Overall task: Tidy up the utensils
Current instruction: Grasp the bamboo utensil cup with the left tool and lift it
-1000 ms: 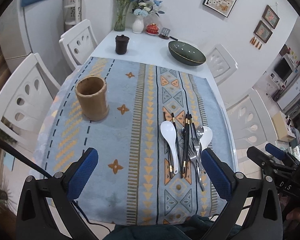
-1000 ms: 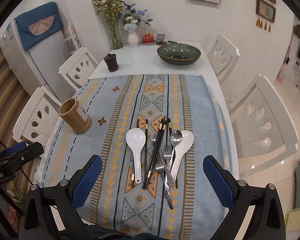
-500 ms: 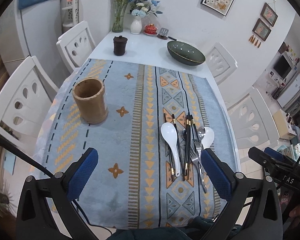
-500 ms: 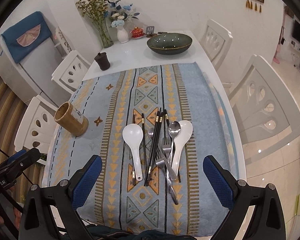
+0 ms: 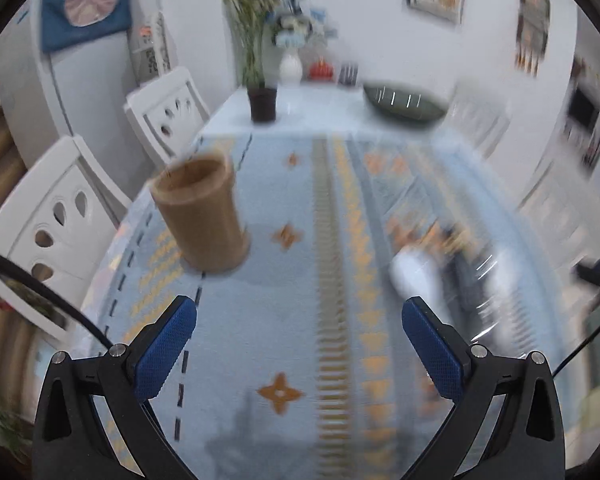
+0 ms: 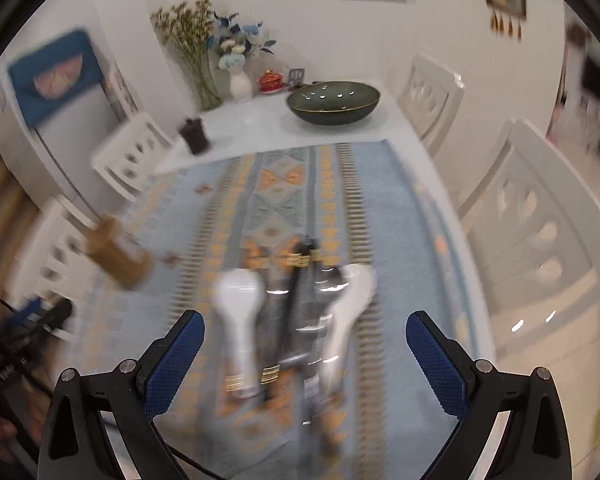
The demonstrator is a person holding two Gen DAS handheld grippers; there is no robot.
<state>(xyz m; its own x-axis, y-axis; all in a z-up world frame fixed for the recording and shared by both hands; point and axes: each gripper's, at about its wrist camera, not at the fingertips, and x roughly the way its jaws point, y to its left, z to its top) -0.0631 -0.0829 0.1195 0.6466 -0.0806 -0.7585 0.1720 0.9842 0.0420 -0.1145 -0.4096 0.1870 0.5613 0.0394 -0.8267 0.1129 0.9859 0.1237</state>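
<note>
Hovering over the near end of the table (image 5: 300, 120), covered by a pale blue patterned cloth with orange diamonds and stripes (image 5: 284, 300): the left claw (image 5: 299, 332), blue-padded fingers spread wide and gripping nothing. Standing upright on that cloth ahead and to the left of the left claw, well apart from it: a tan cylindrical bamboo utensil holder (image 5: 200, 212), blurred. Lying off to the right of the left claw, smeared by motion: the utensil pile (image 5: 440, 256). Hanging directly above that pile in the right wrist view: the right claw (image 6: 305, 344), likewise wide open and empty, with a white ceramic spoon (image 6: 240, 316) and a second white spoon (image 6: 346, 312) showing between its fingers, dark chopsticks (image 6: 296, 296) and silvery metal cutlery lying between the two spoons, too blurred for telling pieces apart. Sitting at the far end of the table: a dark green bowl (image 6: 334, 102) and a small dark lidded cup (image 6: 194, 136).
</note>
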